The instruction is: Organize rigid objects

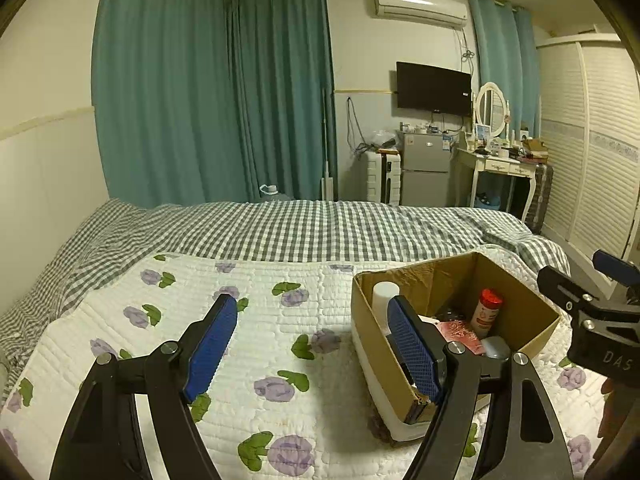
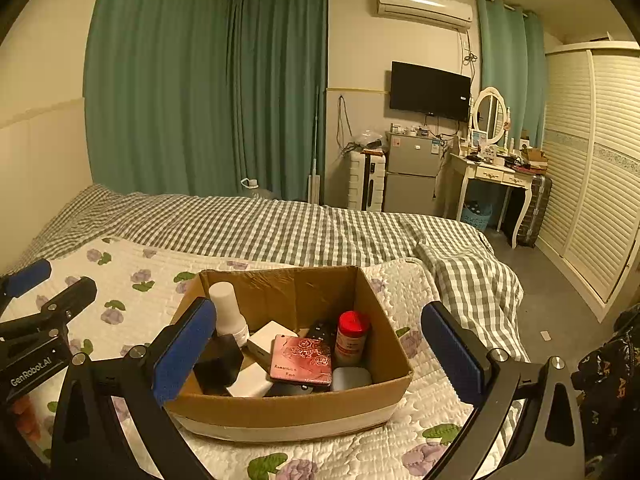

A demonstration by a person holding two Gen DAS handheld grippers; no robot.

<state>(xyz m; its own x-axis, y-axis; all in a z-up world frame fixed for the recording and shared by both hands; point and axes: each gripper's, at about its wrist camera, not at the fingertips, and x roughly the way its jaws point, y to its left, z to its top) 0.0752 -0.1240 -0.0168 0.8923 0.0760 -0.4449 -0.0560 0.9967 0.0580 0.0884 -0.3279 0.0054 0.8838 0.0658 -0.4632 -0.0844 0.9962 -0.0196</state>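
Both my grippers, left gripper (image 1: 316, 344) and right gripper (image 2: 320, 356), are spread wide and hold nothing. Beyond them, on the floral quilt (image 1: 260, 300), the cardboard box (image 2: 288, 412) contains a red-capped bottle (image 2: 351, 334), a pink case (image 2: 303, 360) and a white bottle (image 2: 227, 308).

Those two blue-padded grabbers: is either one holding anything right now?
No. The left gripper and the right gripper both stand open and empty, above the cardboard box.

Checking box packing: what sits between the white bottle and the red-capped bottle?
Right wrist view: a white box and a pink case lie between the white bottle and red-capped bottle.
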